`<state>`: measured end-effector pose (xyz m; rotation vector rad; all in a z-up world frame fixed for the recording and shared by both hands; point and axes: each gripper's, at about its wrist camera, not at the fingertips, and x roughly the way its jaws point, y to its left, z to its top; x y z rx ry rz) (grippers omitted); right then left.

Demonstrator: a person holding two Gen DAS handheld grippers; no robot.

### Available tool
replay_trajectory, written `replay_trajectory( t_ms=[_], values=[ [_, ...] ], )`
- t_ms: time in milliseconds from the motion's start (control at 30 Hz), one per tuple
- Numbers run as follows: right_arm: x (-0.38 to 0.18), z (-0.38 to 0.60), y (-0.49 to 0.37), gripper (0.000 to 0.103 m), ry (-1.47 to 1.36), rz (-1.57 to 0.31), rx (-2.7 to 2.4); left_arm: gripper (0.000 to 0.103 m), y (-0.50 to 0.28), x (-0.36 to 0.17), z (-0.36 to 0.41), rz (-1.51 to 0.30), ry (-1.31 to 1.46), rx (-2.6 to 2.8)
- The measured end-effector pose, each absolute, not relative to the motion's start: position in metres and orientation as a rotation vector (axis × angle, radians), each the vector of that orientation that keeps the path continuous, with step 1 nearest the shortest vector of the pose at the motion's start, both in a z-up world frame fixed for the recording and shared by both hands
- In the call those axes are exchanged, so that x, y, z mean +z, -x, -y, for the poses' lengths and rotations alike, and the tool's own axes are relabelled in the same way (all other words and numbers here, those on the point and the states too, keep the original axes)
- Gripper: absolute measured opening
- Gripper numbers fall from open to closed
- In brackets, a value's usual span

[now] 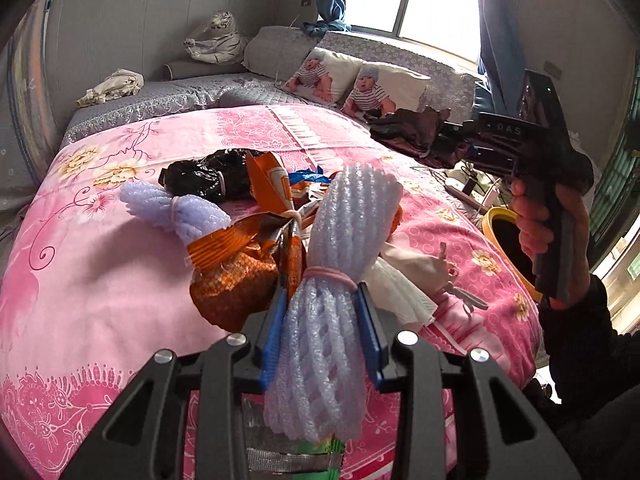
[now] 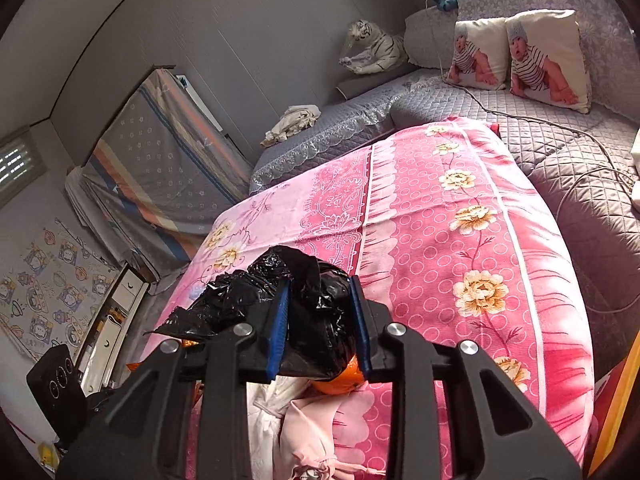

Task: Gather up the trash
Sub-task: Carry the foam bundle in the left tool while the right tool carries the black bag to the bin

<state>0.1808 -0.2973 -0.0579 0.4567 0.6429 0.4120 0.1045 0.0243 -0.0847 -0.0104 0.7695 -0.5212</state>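
My left gripper [image 1: 323, 312] is shut on a pale lavender foam-net bundle [image 1: 344, 232] tied with a pink band, held just above the pink flowered bedspread [image 1: 100, 280]. On the bed beyond lie a second foam-net bundle [image 1: 176, 212], a black plastic bag [image 1: 204, 176], orange wrappers [image 1: 268, 196], orange mesh [image 1: 232, 280] and white tissue [image 1: 400, 284]. My right gripper [image 2: 320, 312] is shut on a crumpled black plastic bag [image 2: 312, 304] above the bed. Under it show an orange piece [image 2: 340, 386] and white and pink tissue [image 2: 304, 420].
A yellow-rimmed bin [image 1: 496, 216] stands at the bed's right side, behind the hand [image 1: 536, 216] that holds the right gripper. Grey quilted bedding [image 2: 540, 136], two printed pillows [image 2: 516, 60], a toy tiger [image 1: 216, 36] and a cable [image 2: 520, 116] lie farther back.
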Motion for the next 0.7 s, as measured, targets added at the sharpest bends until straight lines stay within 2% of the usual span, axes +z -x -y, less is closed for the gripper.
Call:
replay_trajectory(
  t_ms=[167, 400, 700],
  values=[
    [-0.041, 0.324, -0.144, 0.027, -0.535, -0.555, 0.36, 0.032, -0.093, -0.067, -0.036, -0.676, 0.099, -0.534],
    [-0.024, 0.353, -0.098, 0.027, -0.505, -0.461, 0.259, 0.032, -0.079, -0.05, -0.035, -0.574, 0.159, -0.565],
    [-0.013, 0.376, -0.073, 0.027, -0.525, -0.414, 0.227, 0.032, -0.076, -0.05, -0.022, -0.577, 0.168, -0.609]
  ],
)
